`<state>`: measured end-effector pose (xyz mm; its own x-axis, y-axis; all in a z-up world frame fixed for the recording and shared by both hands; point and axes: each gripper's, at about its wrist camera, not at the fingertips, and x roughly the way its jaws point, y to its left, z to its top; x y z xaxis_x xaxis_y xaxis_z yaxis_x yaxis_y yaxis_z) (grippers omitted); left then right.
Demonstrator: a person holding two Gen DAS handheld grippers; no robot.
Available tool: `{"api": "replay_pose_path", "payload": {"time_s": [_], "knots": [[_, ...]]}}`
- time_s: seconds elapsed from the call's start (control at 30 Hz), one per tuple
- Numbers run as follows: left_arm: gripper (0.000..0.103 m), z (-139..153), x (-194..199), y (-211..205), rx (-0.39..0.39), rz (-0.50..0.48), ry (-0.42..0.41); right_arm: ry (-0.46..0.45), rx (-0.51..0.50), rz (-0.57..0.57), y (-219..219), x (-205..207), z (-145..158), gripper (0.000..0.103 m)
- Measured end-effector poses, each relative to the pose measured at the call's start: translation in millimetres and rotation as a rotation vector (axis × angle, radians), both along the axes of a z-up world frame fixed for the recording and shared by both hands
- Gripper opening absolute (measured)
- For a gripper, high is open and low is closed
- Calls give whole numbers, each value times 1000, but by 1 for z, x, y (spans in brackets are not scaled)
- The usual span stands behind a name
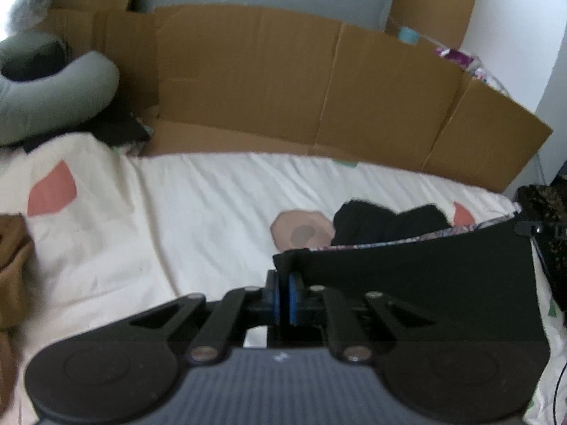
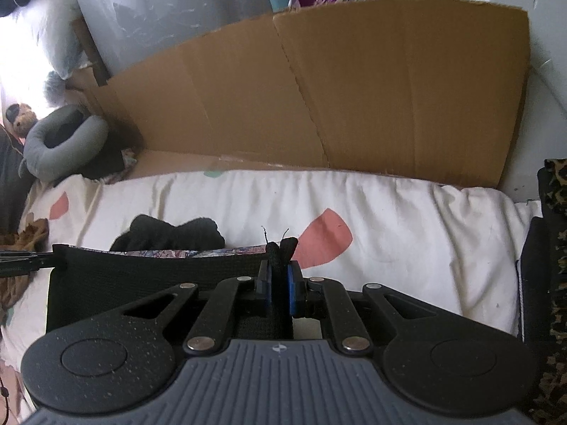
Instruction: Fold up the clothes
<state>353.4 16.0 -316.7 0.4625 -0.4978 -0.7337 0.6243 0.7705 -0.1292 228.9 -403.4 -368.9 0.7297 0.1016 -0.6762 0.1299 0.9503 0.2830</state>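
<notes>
A black garment (image 1: 425,276) with a patterned inner lining is held stretched between my two grippers above the white bed sheet (image 1: 198,219). My left gripper (image 1: 283,287) is shut on its left corner. My right gripper (image 2: 280,276) is shut on its right corner, and the cloth (image 2: 149,272) runs left from it. The right gripper's tip shows at the far right of the left wrist view (image 1: 531,228). A second black garment (image 1: 386,225) lies crumpled on the sheet behind the stretched edge; it also shows in the right wrist view (image 2: 170,235).
A flattened cardboard sheet (image 1: 301,95) stands along the far side of the bed. A grey neck pillow (image 1: 53,88) lies at the far left. Brown cloth (image 1: 10,276) lies at the left edge. A dark patterned item (image 2: 553,248) stands at the right.
</notes>
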Motion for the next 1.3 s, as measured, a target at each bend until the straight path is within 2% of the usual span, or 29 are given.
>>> {"api": "replay_pose_path", "payload": {"time_s": [0.23, 0.5, 0.77, 1.0, 1.17, 1.27, 1.3], "knots": [[5, 14, 11, -16, 0, -3, -33, -30, -1, -29, -7, 1, 11, 7], [5, 8, 27, -34, 22, -1, -47, -20, -22, -48, -12, 14, 8, 7], [5, -19, 50, -51, 74, 3, -16, 29, -49, -52, -14, 37, -11, 7], [5, -27, 61, -58, 65, 30, -8, 54, -66, -65, -13, 51, -24, 7], [5, -56, 67, -66, 112, 16, 56, 102, -73, -62, -10, 56, -41, 7], [7, -65, 67, -70, 128, 17, 74, 144, -75, -54, -6, 61, -53, 7], [11, -63, 68, -69, 128, 30, 77, 159, -77, -50, -4, 63, -58, 8]]}}
